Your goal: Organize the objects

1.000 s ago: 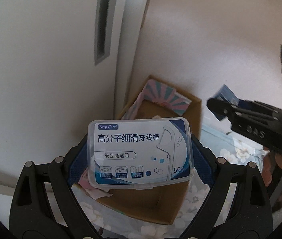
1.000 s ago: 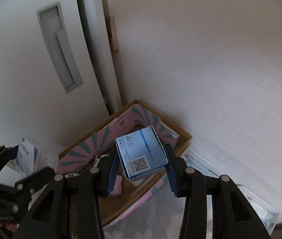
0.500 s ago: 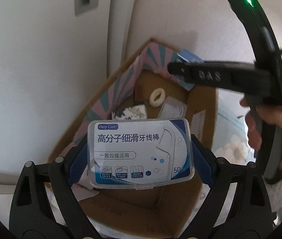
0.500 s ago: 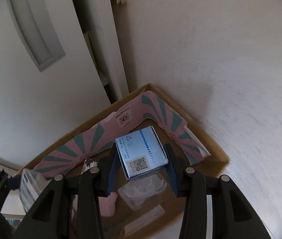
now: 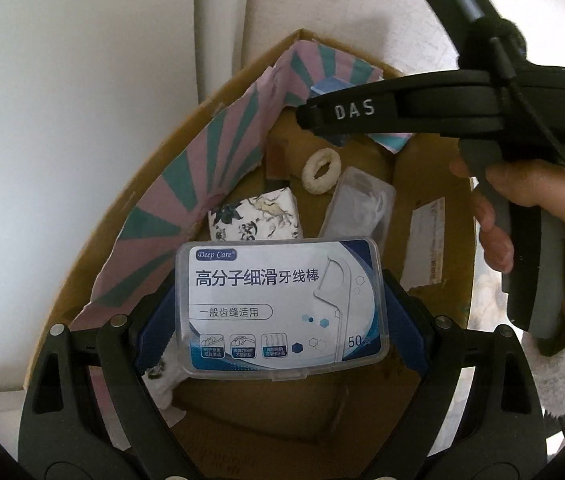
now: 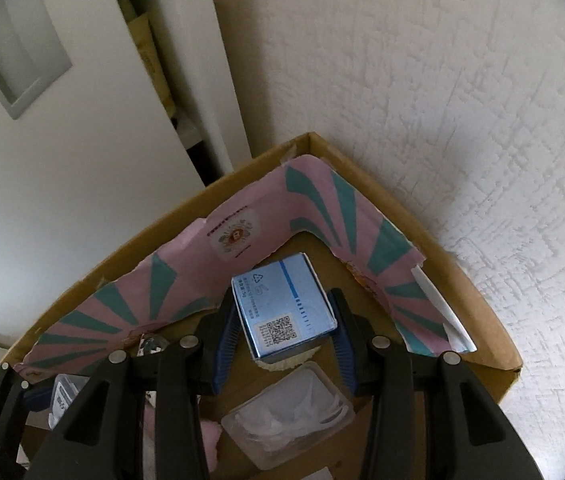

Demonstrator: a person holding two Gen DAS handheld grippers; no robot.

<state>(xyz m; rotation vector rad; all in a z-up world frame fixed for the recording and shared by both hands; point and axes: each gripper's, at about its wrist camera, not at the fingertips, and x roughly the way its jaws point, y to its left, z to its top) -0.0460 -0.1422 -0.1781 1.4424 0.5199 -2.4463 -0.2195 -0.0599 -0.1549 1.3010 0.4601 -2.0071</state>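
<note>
The left gripper (image 5: 280,312) is clamping a floss box (image 5: 280,308) over the carton (image 5: 154,184); beyond its tips are lying a printed packet (image 5: 256,216) and a ring (image 5: 321,171). The right gripper (image 6: 284,320) is gripping a blue box (image 6: 282,308) above the carton's far corner, a clear case (image 6: 286,416) lying below it.
</note>
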